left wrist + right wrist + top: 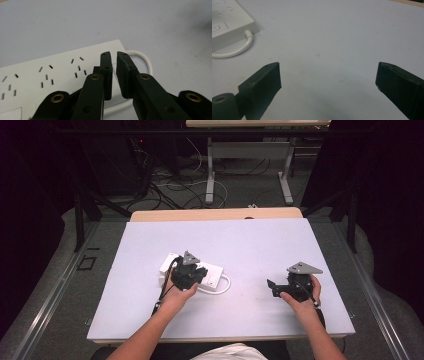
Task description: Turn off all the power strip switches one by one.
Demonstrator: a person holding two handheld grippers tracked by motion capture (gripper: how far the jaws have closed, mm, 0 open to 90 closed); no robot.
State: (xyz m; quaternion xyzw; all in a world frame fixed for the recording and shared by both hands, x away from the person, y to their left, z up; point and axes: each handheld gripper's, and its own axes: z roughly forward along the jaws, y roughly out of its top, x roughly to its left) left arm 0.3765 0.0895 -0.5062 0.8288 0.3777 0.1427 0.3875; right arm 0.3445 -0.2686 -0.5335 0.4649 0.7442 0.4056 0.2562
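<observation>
- High view shows our left gripper (189, 272) over the white power strip (212, 276) left of table (300, 240) centre; jaws nearly closed, holding nothing.
- Our right gripper (280, 288) hovers well apart, jaws wide.
- We judge the strip rigid, light, smooth; grip across its narrow sides.
- Its long axis runs left-right, its looped cable (226, 285) exiting the right end.

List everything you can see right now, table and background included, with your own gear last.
power strip: one, white, left of table centre, under the left gripper
cord: one, white, looping from the strip's end
table mat: one, pale lavender, covering the table
second table: one, grey legs, beyond on the floor
floor cables: several, black and white, behind the table
left gripper: black, nearly shut, over the strip
right gripper: black, open, over bare mat
</observation>
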